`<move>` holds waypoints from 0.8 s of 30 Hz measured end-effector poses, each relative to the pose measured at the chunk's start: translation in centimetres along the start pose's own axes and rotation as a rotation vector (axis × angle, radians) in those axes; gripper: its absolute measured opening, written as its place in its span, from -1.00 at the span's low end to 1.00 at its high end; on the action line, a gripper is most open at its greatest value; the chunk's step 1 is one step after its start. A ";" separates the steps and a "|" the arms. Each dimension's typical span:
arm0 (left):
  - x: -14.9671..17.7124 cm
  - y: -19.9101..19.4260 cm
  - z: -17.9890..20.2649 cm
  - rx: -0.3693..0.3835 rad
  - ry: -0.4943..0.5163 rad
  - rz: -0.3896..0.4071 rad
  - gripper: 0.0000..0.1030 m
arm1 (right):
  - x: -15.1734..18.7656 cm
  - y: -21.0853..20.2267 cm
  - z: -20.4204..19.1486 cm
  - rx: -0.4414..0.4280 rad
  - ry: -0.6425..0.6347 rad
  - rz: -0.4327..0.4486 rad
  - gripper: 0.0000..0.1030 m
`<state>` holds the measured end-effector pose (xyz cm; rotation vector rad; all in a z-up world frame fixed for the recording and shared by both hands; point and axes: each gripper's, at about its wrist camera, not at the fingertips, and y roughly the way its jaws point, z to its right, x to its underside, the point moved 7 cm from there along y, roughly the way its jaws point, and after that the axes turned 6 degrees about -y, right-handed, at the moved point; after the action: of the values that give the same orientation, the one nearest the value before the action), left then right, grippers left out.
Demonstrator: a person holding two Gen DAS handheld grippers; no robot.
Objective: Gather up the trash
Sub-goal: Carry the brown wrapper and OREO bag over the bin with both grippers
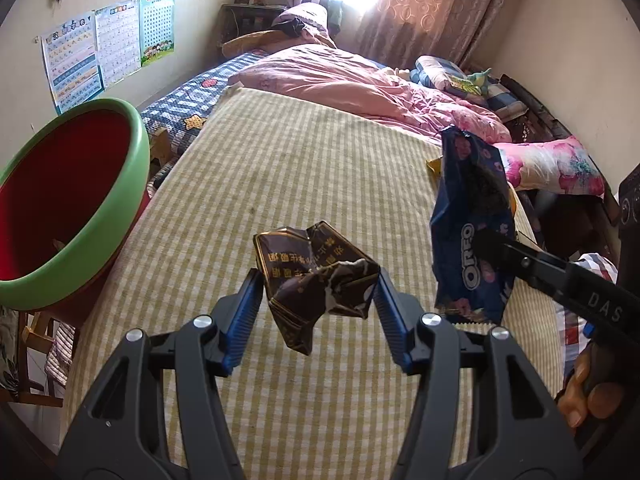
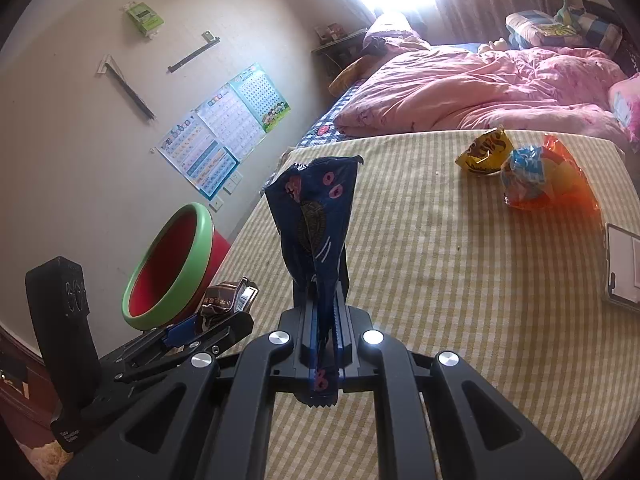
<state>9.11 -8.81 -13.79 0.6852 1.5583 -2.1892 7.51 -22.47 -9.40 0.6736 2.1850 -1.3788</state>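
Right gripper (image 2: 324, 344) clamps one blue OREO packet (image 1: 472, 224). Left gripper (image 1: 318, 304) pinches one brown wrapper (image 1: 316, 280), its print unreadable. Two more wrappers (image 2: 520, 168) lie upper right.

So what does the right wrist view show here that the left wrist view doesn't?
Only the right wrist view shows the orange snack bag lying on the striped mattress, the whole yellow wrapper beside it, and a white tray at the edge. Only the left wrist view shows the OREO lettering and the floral pillow. Both show the left gripper shut on the brown wrapper, the right gripper shut on the blue Oreo bag, and the red bin with its green rim.
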 end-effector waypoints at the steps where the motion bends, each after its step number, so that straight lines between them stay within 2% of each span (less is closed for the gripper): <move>1: -0.1 -0.1 -0.1 0.001 -0.002 0.002 0.04 | -0.1 0.0 0.0 0.001 -0.001 0.001 -0.85; 24: -0.7 -0.5 -2.3 -0.010 -0.011 0.019 0.05 | 0.5 1.0 -1.4 -0.003 -0.002 -0.012 -0.84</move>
<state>9.77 -6.49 -13.63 0.6812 1.5503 -2.1660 7.59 -20.76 -9.81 0.6582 2.1925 -1.3819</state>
